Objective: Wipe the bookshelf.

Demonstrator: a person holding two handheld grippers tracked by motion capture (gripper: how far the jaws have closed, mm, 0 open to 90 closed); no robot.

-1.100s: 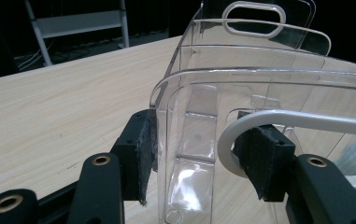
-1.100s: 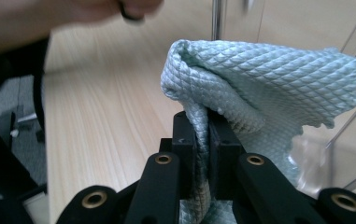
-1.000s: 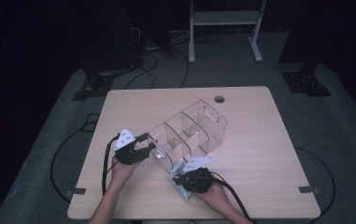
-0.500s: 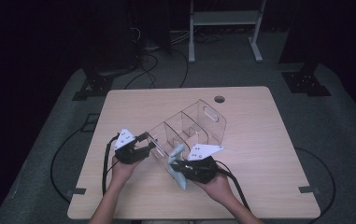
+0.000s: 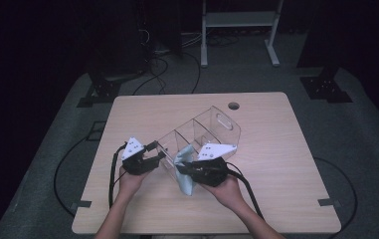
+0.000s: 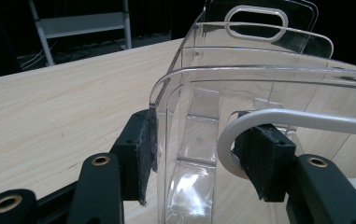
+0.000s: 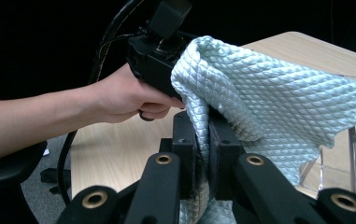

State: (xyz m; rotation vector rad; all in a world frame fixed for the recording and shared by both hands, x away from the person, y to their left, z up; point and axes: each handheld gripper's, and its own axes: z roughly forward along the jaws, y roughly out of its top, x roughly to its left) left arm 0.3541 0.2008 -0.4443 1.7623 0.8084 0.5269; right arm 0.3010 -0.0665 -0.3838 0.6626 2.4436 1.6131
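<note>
Left side first: dark grey carpet with black cables (image 5: 60, 174) trailing off the pale wooden table (image 5: 281, 164), nothing in the way there. Left gripper (image 5: 149, 158), black with a grey three-cornered plate on top, sat at the near end of the clear plastic divided organiser with a cut-out handle (image 5: 212, 129). Pinched the organiser's end wall between the felt-like pads (image 6: 145, 154), one pad outside, the other inside next to a white curved rim. Smooth, glossy, see-through walls, rounded corners, several compartments running away toward the far handle slot.

Middle: pale blue-green quilted cloth (image 5: 186, 172), soft with a diamond-stitch texture, bunched and hanging over the organiser's near compartment, lower end drooping onto the table in front of it. Partly hid the organiser's near end from above.

Right: right gripper (image 5: 193, 171), same black build, jaws pressed together on a fold of that cloth (image 7: 269, 107), fabric squeezed flat between the pads and billowing above them. Held above the tabletop, just beside the organiser's edge. Small round hole (image 5: 234, 105) in the table further back; white metal stand (image 5: 236, 20) on the floor beyond.
</note>
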